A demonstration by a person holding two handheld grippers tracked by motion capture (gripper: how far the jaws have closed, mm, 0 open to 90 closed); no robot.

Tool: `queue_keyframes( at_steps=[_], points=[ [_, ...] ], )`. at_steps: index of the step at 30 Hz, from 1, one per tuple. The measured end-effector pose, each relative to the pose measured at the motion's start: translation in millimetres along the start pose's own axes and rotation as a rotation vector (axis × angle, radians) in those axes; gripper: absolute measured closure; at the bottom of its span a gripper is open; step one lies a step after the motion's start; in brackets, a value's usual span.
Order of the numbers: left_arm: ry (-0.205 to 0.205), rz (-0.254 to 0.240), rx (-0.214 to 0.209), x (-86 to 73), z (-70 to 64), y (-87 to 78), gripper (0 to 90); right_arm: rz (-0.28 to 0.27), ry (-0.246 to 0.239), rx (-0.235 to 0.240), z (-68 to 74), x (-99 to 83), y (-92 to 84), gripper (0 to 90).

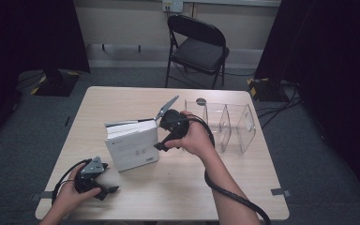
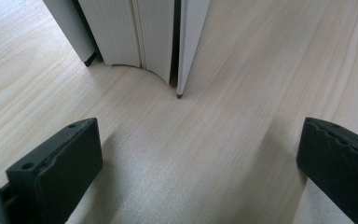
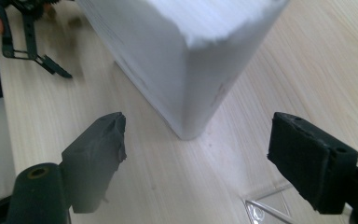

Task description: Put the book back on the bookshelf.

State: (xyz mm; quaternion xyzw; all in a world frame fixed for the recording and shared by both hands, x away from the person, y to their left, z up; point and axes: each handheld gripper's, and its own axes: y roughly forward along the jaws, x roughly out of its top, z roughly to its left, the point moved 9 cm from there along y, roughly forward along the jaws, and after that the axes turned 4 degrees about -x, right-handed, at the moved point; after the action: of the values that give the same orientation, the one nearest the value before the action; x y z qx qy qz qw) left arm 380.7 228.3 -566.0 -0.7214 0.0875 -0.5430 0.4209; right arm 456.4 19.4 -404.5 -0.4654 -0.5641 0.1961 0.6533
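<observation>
A thick white book (image 1: 131,147) stands upright on the wooden table (image 1: 178,187), its covers slightly parted. In the left gripper view the book's (image 2: 144,32) lower page edges rest on the wood just ahead. My left gripper (image 1: 108,192) lies low at the table's front left, jaws wide apart (image 2: 198,168) with nothing between them. A hand holds my right gripper (image 1: 161,143) beside the book's right end. Its jaws are open (image 3: 196,158) and frame a lower corner of the book (image 3: 168,56) without touching it. The left gripper (image 3: 39,65) shows far off in the right gripper view.
A clear plastic organizer (image 1: 229,124) with several compartments stands on the table to the right of the book; one corner of it (image 3: 265,210) lies under my right jaw. A black folding chair (image 1: 197,47) stands beyond the table. Dark curtains flank both sides.
</observation>
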Motion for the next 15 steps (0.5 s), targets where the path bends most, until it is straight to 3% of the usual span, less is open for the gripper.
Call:
queue_keyframes(
  at_steps=[15],
  points=[
    [-0.002, 0.000, -0.003, 0.0, -0.3, 0.1, 0.0, -0.013, -0.037, 0.000, 2.1, 23.4, 1.3, 17.5]
  ],
)
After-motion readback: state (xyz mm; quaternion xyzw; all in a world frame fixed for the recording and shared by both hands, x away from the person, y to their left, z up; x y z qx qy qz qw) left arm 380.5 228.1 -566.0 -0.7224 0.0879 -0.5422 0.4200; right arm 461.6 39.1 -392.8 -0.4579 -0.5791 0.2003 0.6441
